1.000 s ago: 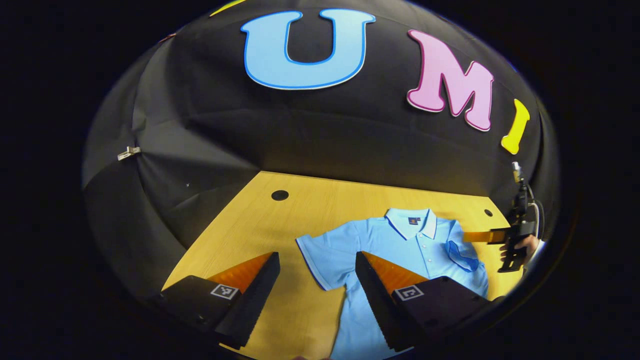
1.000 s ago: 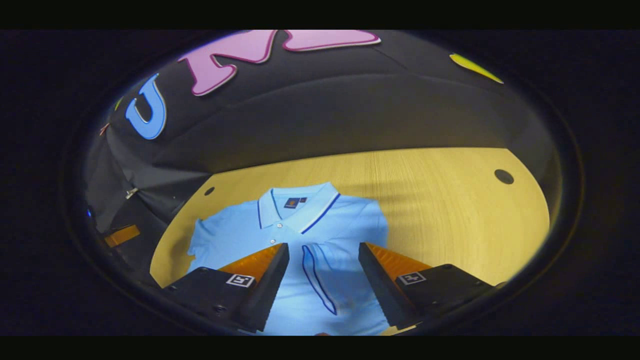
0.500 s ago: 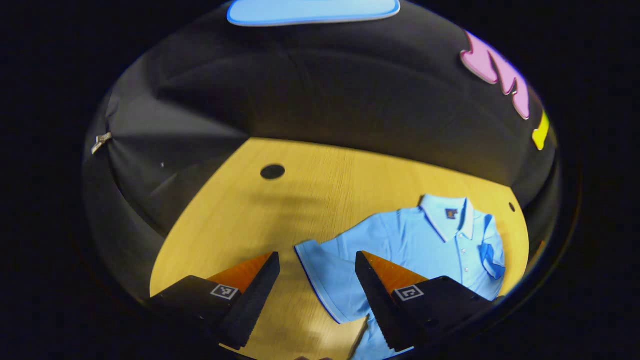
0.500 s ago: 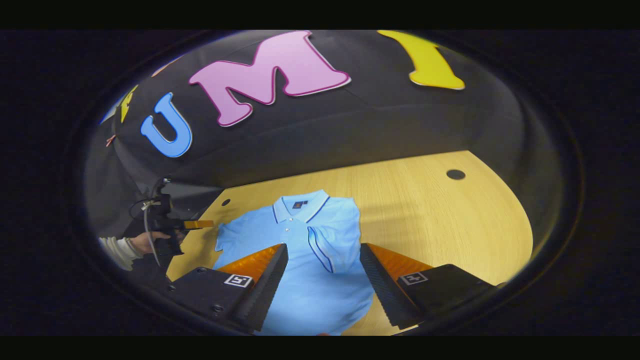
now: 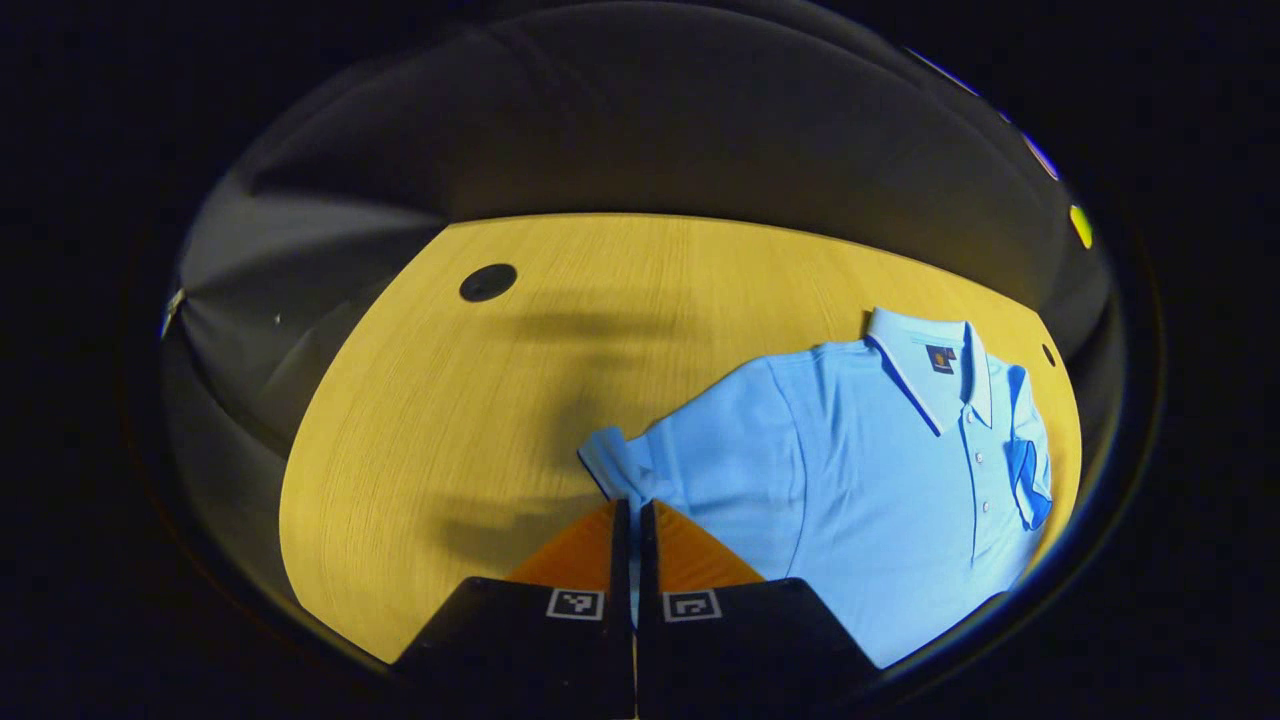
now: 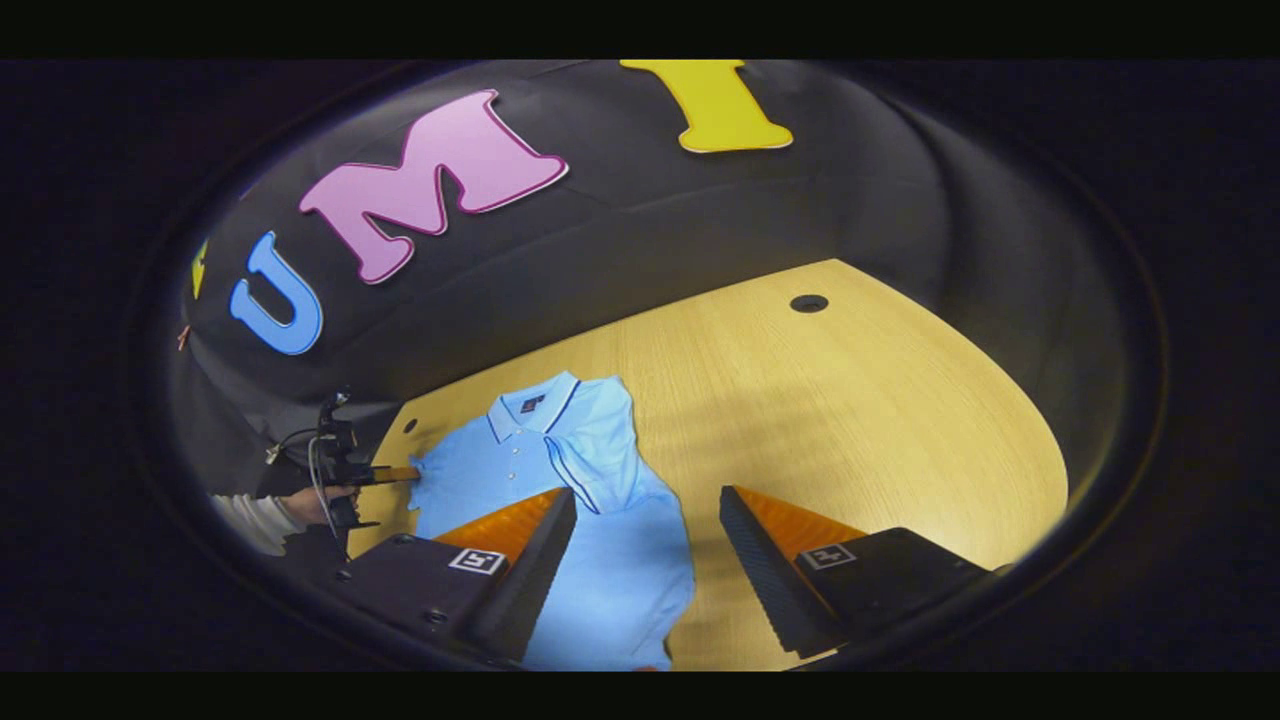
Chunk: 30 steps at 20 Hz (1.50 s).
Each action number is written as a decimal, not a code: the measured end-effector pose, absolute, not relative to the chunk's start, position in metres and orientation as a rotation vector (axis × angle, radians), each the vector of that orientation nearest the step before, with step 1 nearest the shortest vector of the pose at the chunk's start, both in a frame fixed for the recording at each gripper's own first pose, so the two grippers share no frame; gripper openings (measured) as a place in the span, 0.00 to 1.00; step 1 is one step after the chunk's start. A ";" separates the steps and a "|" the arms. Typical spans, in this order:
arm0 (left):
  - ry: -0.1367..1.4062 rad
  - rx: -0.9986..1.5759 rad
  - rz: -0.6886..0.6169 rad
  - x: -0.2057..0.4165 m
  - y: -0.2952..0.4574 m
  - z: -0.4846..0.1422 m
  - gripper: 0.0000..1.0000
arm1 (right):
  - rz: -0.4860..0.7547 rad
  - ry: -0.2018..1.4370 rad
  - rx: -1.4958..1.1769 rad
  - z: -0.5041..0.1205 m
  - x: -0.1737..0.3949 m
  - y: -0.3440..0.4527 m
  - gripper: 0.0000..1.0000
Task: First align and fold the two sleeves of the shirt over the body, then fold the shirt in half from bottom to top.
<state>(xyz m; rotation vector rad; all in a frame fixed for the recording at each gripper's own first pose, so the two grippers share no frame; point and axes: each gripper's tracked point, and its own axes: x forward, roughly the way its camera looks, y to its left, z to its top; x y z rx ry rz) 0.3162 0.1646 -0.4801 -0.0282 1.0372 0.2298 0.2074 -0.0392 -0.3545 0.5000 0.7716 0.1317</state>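
A light blue polo shirt (image 5: 860, 470) lies flat on the wooden table (image 5: 440, 420), collar (image 5: 925, 355) toward the booth wall. One sleeve (image 6: 590, 455) is folded over the body. My left gripper (image 5: 632, 508) is shut on the cuff of the other sleeve (image 5: 612, 462), with cloth showing between its fingers. In the right gripper view the left gripper (image 6: 400, 474) sits at the shirt's (image 6: 600, 560) far side, held by a hand (image 6: 300, 505). My right gripper (image 6: 647, 494) hangs open above the shirt's near edge, nothing between its fingers.
Round cable holes (image 5: 487, 282) (image 6: 808, 302) sit near the table's back corners. Bare wood (image 6: 880, 440) stretches to the right of the shirt in the right gripper view. The black cloth wall closes the table's far side.
My left gripper dropped to the outstretched sleeve and shut on its cuff. My right gripper drew back from the folded sleeve toward the shirt's side edge, staying open.
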 end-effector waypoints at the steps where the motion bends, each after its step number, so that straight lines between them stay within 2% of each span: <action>1: 1.033 -0.039 0.226 0.320 0.160 -0.478 0.07 | 0.132 0.765 0.500 -0.353 0.207 -0.041 0.91; 4: 0.974 -0.088 0.196 0.332 0.141 -0.459 0.06 | 0.116 0.750 0.486 -0.351 0.209 -0.050 0.90; 6: 0.947 -0.119 0.089 0.337 0.105 -0.439 0.06 | 0.115 0.747 0.492 -0.350 0.209 -0.050 0.90; 7: 0.936 -0.123 0.028 0.337 0.087 -0.430 0.02 | 0.120 0.746 0.496 -0.349 0.210 -0.049 0.91; 8: 0.923 -0.134 -0.038 0.338 0.066 -0.420 0.06 | 0.125 0.743 0.498 -0.347 0.211 -0.046 0.91; 9: 0.909 -0.143 -0.083 0.340 0.047 -0.413 0.06 | 0.133 0.738 0.499 -0.346 0.211 -0.043 0.91; 14: 1.017 -0.112 -0.226 0.322 -0.013 -0.441 0.07 | 0.166 0.741 0.467 -0.346 0.206 -0.032 0.91; 18: 1.040 -0.081 -0.238 0.312 -0.025 -0.446 0.78 | 0.188 0.760 0.426 -0.351 0.191 -0.028 0.91; 19: 1.028 -0.085 -0.237 0.308 -0.023 -0.438 0.85 | 0.194 0.769 0.426 -0.353 0.185 -0.027 0.91; 21: 0.996 -0.092 -0.245 0.290 -0.015 -0.418 0.93 | 0.210 0.799 0.434 -0.359 0.168 -0.023 0.91; 26: 1.021 -0.138 -0.284 0.167 0.014 -0.387 0.93 | 0.271 0.902 0.375 -0.383 0.107 -0.009 0.90; 30: 1.104 -0.168 -0.283 0.063 0.031 -0.400 0.93 | 0.304 0.965 0.332 -0.408 0.058 0.011 0.91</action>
